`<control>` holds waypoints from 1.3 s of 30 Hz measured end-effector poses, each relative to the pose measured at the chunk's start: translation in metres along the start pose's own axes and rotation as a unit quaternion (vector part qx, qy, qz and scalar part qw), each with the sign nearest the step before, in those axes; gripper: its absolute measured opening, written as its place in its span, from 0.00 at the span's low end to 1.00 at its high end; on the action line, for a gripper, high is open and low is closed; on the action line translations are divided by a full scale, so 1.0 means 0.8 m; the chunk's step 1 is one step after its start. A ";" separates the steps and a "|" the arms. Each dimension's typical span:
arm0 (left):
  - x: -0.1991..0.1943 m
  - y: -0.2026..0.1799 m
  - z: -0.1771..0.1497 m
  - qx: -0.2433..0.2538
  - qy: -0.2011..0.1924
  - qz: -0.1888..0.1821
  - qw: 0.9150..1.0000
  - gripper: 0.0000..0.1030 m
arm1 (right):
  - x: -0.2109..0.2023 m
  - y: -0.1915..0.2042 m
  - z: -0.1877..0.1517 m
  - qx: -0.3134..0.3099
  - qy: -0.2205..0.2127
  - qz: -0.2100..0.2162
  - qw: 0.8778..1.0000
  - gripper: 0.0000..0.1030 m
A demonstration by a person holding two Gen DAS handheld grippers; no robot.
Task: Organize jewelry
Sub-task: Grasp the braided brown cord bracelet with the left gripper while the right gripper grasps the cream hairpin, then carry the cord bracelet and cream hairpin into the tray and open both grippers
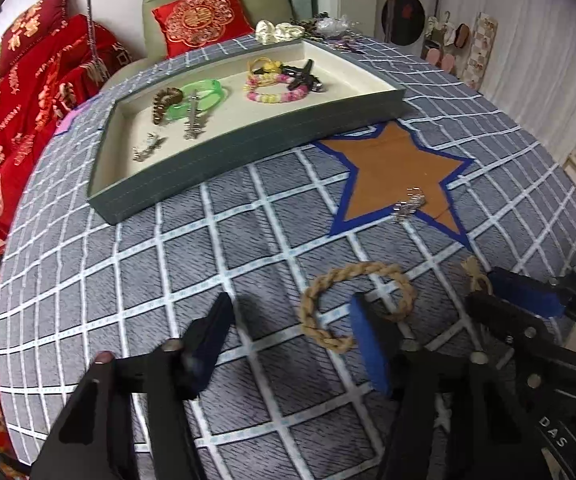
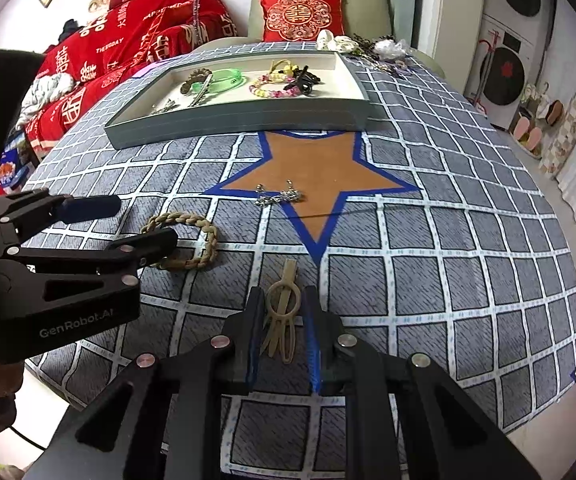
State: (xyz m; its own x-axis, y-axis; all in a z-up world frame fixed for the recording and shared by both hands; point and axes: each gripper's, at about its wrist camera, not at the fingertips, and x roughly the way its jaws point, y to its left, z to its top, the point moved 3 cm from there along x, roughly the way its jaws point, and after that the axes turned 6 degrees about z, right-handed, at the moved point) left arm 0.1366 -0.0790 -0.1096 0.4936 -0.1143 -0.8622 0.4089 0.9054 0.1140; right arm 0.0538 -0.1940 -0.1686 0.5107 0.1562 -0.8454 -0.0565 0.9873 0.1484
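A braided tan rope bracelet (image 1: pixel 357 304) lies on the grey checked cloth. My left gripper (image 1: pixel 291 304) is open astride its left side: the right finger stands inside the loop and the left finger is well clear on bare cloth. To the right, my right gripper (image 2: pixel 284 292) is shut on a beige hair clip (image 2: pixel 284 316), which lies flat on the cloth with its tip poking out ahead of the pads. From the left wrist the right gripper (image 1: pixel 481 288) shows at the right edge, with the clip's end (image 1: pixel 473 274) just beyond it. A silver chain (image 2: pixel 280 197) rests on the brown star (image 2: pixel 315 172).
A grey tray (image 1: pixel 248 148) with a cream lining stands at the back and holds a green bangle (image 1: pixel 204 96), a beaded bracelet (image 1: pixel 276 94), black clips and silver pieces. More trinkets (image 2: pixel 367 46) lie behind it. A red bedspread and an armchair border the table's far side.
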 end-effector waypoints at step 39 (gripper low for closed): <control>-0.121 0.078 0.034 -0.108 -0.111 -0.032 0.987 0.13 | -0.073 -0.033 0.081 0.039 -0.048 0.064 0.996 0.20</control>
State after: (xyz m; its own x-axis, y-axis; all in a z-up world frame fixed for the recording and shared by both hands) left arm 0.1353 -0.0228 -0.0055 0.6377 -0.2386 -0.7324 0.2830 0.9569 -0.0654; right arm 0.0806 -0.2311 -0.0899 0.5834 0.2740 -0.7646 -0.0613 0.9535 0.2950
